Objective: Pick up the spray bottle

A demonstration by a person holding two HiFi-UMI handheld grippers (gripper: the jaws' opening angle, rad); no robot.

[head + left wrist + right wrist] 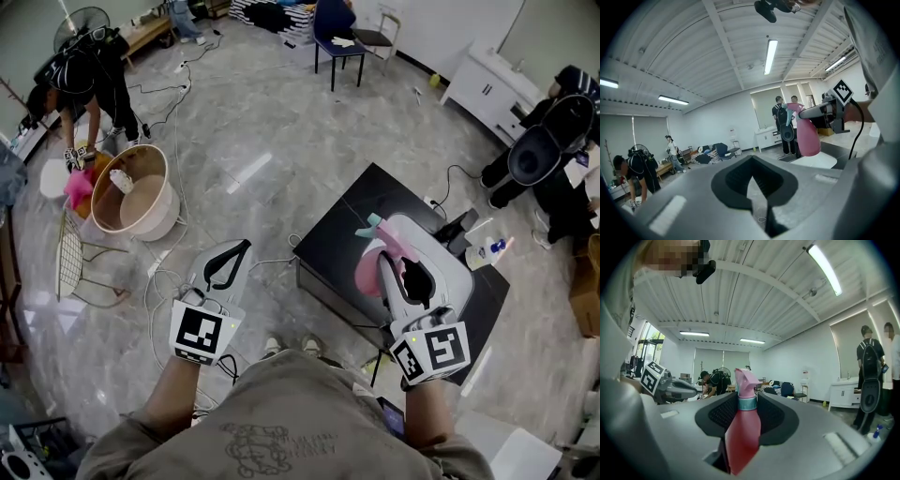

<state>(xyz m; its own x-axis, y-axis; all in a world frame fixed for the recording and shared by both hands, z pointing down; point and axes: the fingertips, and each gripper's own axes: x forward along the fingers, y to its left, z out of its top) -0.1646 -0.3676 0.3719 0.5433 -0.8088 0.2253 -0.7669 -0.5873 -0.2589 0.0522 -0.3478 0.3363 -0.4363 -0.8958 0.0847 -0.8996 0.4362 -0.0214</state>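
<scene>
The pink spray bottle [368, 269] with a teal collar and pink trigger head hangs over the black table [333, 239], lifted off its surface. My right gripper [389, 267] is shut on it. In the right gripper view the bottle [743, 427] stands between the two dark pads, which press on its neck and body, and its head pokes out past my right gripper [746, 404]. My left gripper [240, 249] hovers over the floor left of the table, shut and empty. From the left gripper view the bottle [807, 136] shows at the right, held up in the air.
A white board [452, 274] lies on the black table. A beige tub [141, 192] stands on the floor at left, near a person bending over [84, 75]. Cables trail across the floor. A blue chair [337, 42] and a white cabinet [487, 84] stand further off.
</scene>
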